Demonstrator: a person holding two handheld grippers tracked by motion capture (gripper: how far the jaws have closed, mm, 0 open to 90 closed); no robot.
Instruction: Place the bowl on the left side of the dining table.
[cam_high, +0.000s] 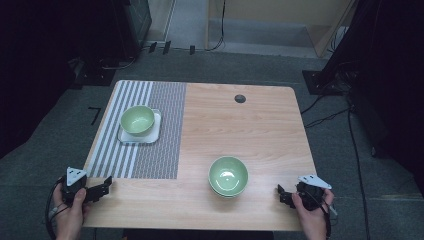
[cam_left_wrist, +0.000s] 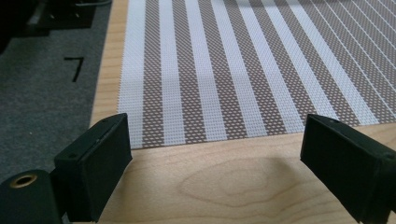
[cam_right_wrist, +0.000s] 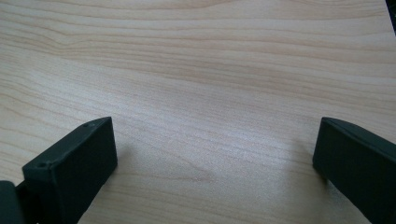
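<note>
A pale green bowl sits on a square white plate on the striped placemat at the table's left. Stacked green bowls stand on the bare wood near the front middle. My left gripper rests at the front left corner, held by a hand, jaws wide apart and empty; in the left gripper view it faces the placemat's near edge. My right gripper lies at the front right, right of the stacked bowls, open and empty over bare wood.
The wooden table has a dark round cable hole near its far edge. Grey carpet surrounds it, with cables on the right and dark equipment stands at the back. A "7" mark is on the floor at the left.
</note>
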